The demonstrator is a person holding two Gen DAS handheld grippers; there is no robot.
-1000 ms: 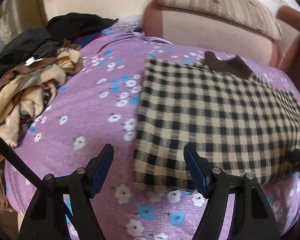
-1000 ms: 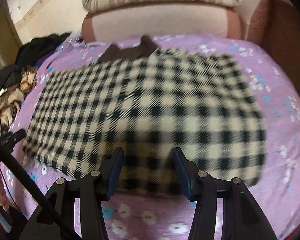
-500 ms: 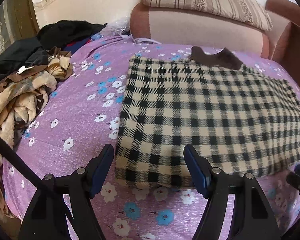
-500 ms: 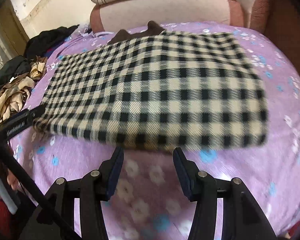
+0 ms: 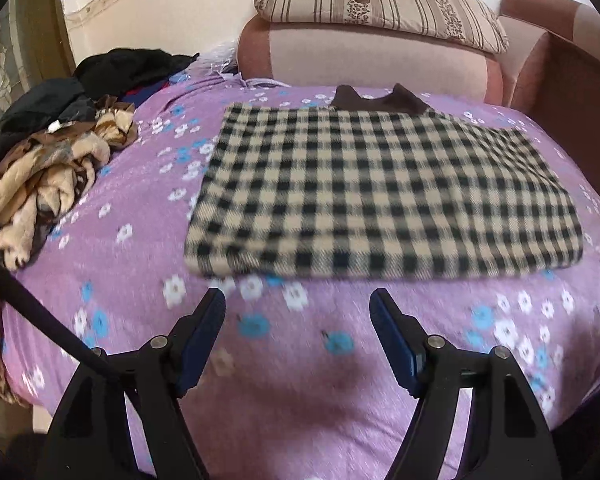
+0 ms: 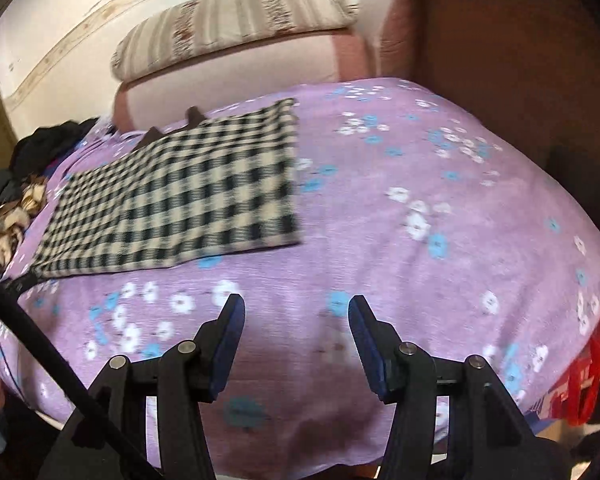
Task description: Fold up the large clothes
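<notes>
A cream and black checked garment [image 5: 384, 196] lies folded flat in a rectangle on the purple flowered bedsheet [image 5: 132, 208], with a dark brown collar [image 5: 376, 100] showing at its far edge. It also shows in the right wrist view [image 6: 180, 196], to the left. My left gripper [image 5: 298, 312] is open and empty, above the sheet just short of the garment's near edge. My right gripper [image 6: 296, 316] is open and empty, over bare sheet to the right of the garment's near right corner.
A heap of unfolded clothes, beige-brown [image 5: 48, 176] and black [image 5: 128, 68], lies at the bed's left. A pink headboard [image 5: 364, 56] with a striped pillow [image 5: 380, 0] stands behind. A brown wooden side panel [image 6: 500, 60] borders the right. Something red [image 6: 588, 376] hangs at the bed's near right corner.
Both grippers have pulled back toward the near edge of the bed, away from the garment. The right gripper has also swung to the right. The garment stays flat.
</notes>
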